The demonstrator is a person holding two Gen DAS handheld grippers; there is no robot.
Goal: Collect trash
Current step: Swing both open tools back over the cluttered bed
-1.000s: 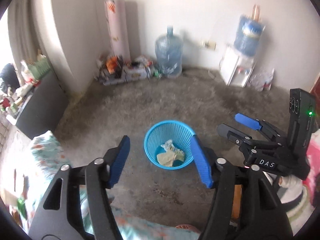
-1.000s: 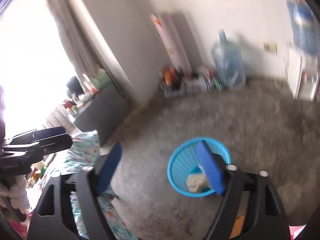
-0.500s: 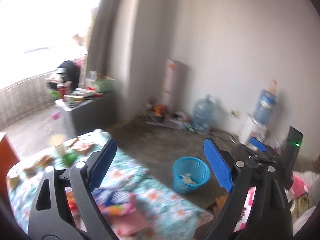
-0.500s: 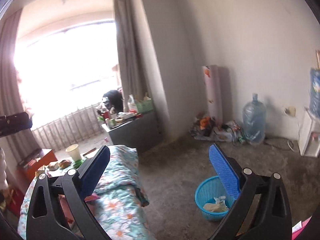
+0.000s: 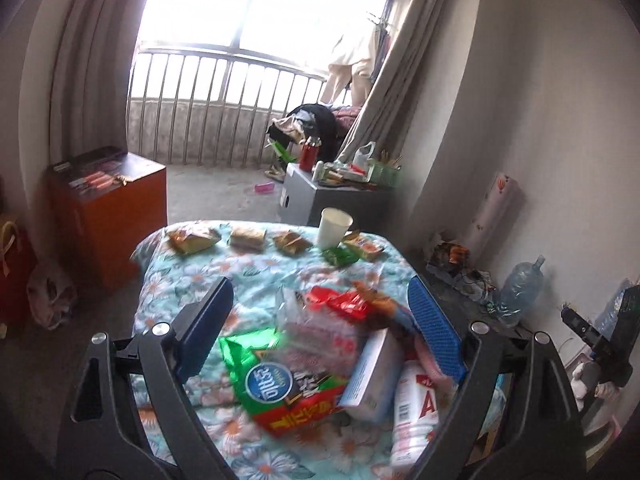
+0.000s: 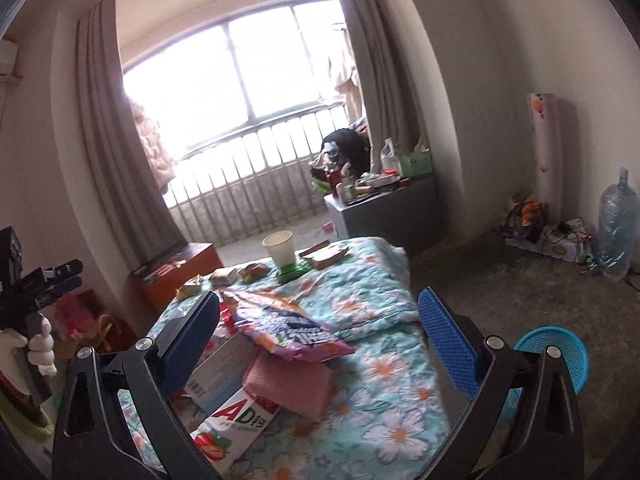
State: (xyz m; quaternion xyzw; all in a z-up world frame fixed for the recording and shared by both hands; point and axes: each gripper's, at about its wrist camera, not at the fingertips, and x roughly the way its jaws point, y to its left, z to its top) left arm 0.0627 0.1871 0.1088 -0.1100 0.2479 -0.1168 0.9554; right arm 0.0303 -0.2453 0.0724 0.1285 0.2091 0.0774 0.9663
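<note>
Both grippers stand wide with nothing between their pads. The left gripper [image 5: 320, 332] hangs over a heap of wrappers on the flowered cloth [image 5: 256, 276]; the right gripper [image 6: 320, 340] looks at the same heap from the other side. Directly ahead of and below the left tool lies a green and red snack bag [image 5: 280, 384], its long axis running roughly across the line of the fingers, with a white and blue carton [image 5: 372, 376] propped against its right edge and a white packet with red letters [image 5: 416, 400] beyond that, under the right-hand finger. A clear bag [image 5: 316, 332] and a red wrapper [image 5: 344, 304] sit just past them. From the right tool, a purple snack bag [image 6: 288, 332] lies on top of a pink pack [image 6: 288, 384], between the fingers and a little forward. The blue basket [image 6: 560, 344] stands on the floor to the right of the right tool, just off the cloth's edge, so the right hand is likely the nearer one for dropping things. Farther ahead, near the far edge of the cloth, a paper cup [image 5: 334, 226] stands upright among small wrappers [image 5: 192, 238], well apart from the heap. The heap is crowded and overlapping, so a downward close would probably catch more than one piece; there is open cloth to the left of the left tool.
</note>
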